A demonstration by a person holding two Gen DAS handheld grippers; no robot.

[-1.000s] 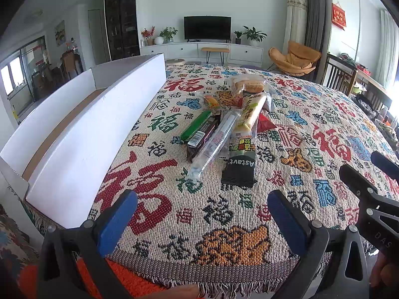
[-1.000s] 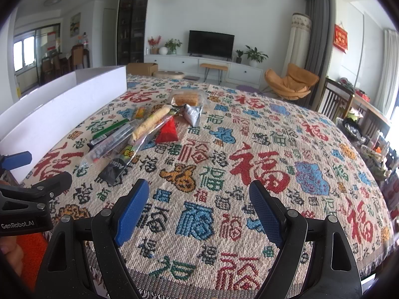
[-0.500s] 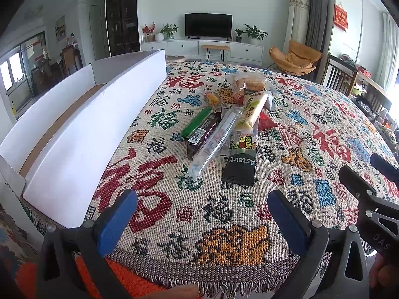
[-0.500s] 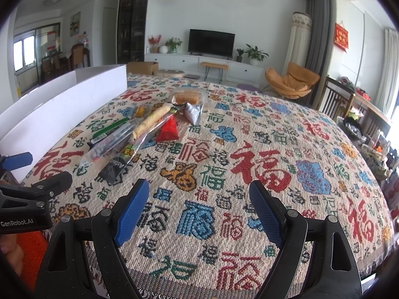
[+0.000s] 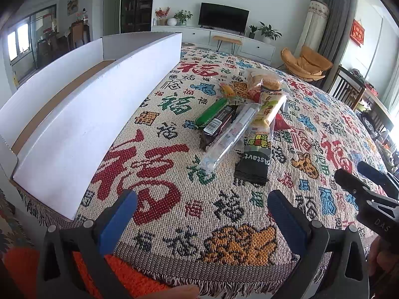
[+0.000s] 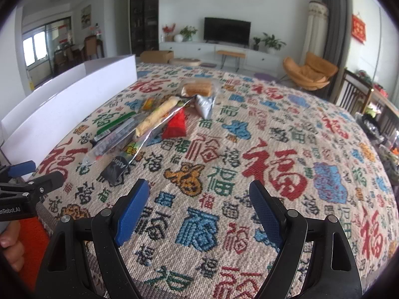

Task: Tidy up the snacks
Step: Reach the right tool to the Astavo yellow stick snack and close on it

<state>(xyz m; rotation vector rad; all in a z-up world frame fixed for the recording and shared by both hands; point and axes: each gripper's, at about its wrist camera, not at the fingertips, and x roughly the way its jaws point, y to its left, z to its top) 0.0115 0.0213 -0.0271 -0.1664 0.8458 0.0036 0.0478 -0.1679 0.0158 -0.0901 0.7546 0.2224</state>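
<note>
A pile of snack packets lies on the patterned tablecloth (image 5: 154,164): a black Astavt packet (image 5: 254,164), a clear long packet (image 5: 229,139), a green bar (image 5: 212,112), a dark bar (image 5: 217,127), a yellow wafer pack (image 5: 269,107) and a red packet (image 6: 175,127). The black packet (image 6: 116,169) and bread bag (image 6: 197,89) show in the right wrist view. A long white box (image 5: 82,114) stands open at the left. My left gripper (image 5: 202,219) is open and empty near the table's front edge. My right gripper (image 6: 199,211) is open and empty, right of the pile.
The right gripper shows at the right edge of the left wrist view (image 5: 369,189); the left gripper shows at the left of the right wrist view (image 6: 27,186). An orange rug (image 5: 129,279) lies below the table edge. A TV unit (image 6: 224,49) and orange chair (image 6: 311,72) stand behind.
Both views have crept slightly forward toward the pile. Both grippers stay open; nothing on the table has moved.
</note>
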